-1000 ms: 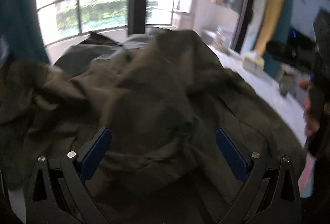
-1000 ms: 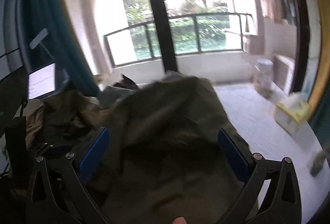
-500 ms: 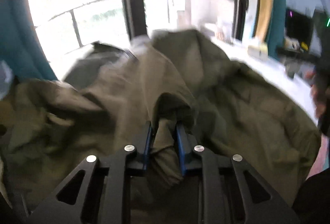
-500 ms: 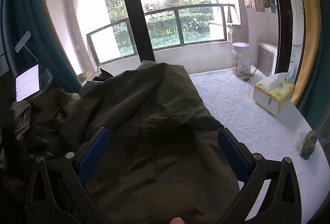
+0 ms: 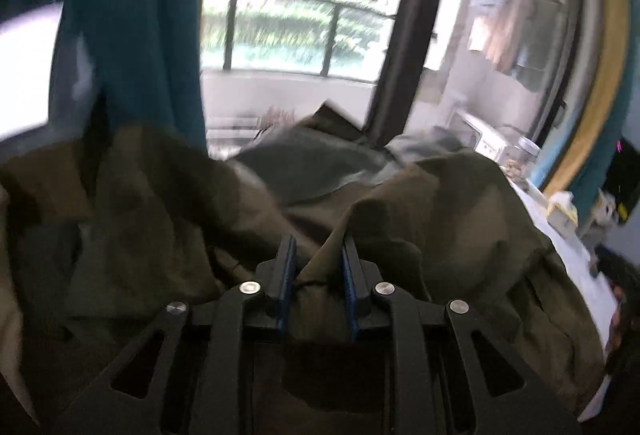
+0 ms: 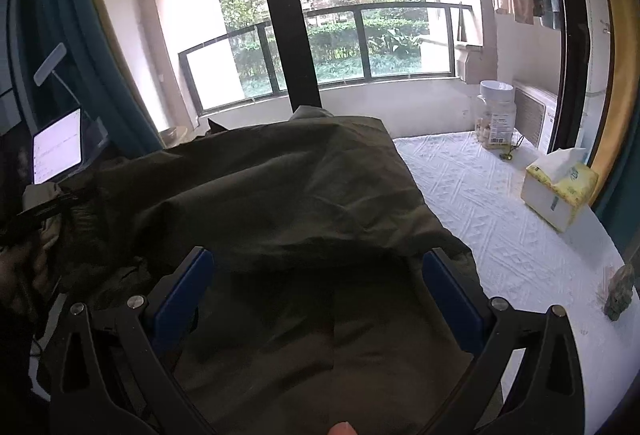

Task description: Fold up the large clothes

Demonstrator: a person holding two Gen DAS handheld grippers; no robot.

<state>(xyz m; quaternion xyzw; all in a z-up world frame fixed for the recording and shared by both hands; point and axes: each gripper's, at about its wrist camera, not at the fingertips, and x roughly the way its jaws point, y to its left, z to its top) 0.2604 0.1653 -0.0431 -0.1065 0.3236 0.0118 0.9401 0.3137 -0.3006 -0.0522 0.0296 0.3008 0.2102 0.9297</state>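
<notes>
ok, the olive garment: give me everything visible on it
The olive garment is a large, matte, woven-looking piece in dark olive green, rumpled and heaped on the table's white patterned cloth. It is not folded flat; creases run across it. The left gripper is shut on a pinched ridge of it, which rises between the blue pads. The right gripper is open just above the fabric. No label or fastening can be made out.

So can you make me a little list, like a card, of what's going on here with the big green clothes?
garment: big olive-green garment, rumpled, on the table
table cover: white patterned cloth
left gripper: shut on a pinched fold of the garment
right gripper: open, above the garment
on the table too: tissue box, jar with white lid
folding: not neat yet
</notes>
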